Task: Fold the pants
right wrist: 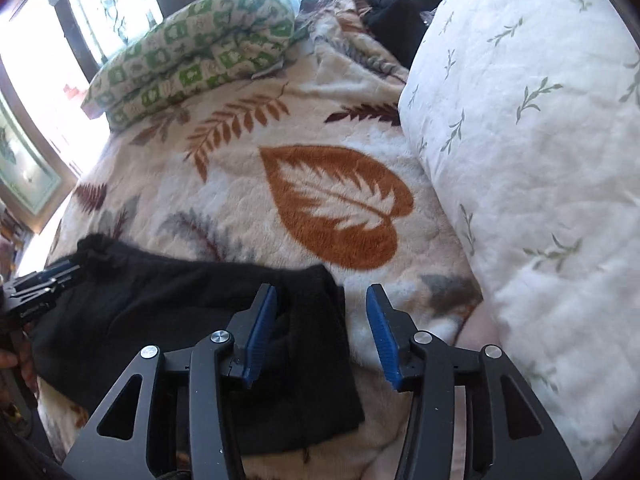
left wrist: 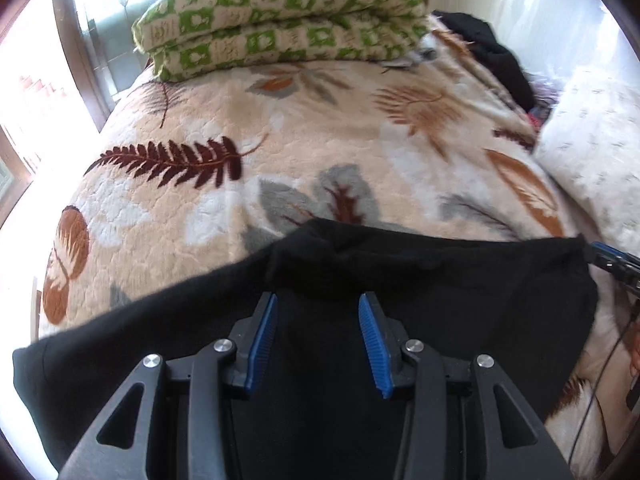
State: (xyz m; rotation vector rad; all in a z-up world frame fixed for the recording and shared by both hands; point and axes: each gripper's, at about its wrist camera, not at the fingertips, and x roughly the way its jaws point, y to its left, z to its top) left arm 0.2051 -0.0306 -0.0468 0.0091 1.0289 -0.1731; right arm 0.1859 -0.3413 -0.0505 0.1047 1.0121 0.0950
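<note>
1. Black pants (left wrist: pixel 440 280) flat on bed (left wrist: pixel 240 128), partly folded.
2. Left gripper (left wrist: pixel 316 308): jaws spread above cloth, gripping nothing.
3. Right gripper (right wrist: pixel 320 300): jaws spread astride pants edge, unpinched.
4. Next, probably: pinch edges, fold over.

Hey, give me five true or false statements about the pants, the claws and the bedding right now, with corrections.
1. The black pants lie on a leaf-patterned blanket. True.
2. The left claw stands open above the pants. True.
3. The right claw is clamped on the pants. False: its jaws are apart, over the pants' edge.
4. The green checked quilt lies spread flat. False: it is folded at the bed's far end.
5. The white pillow is plain. False: it carries small green sprigs.
</note>
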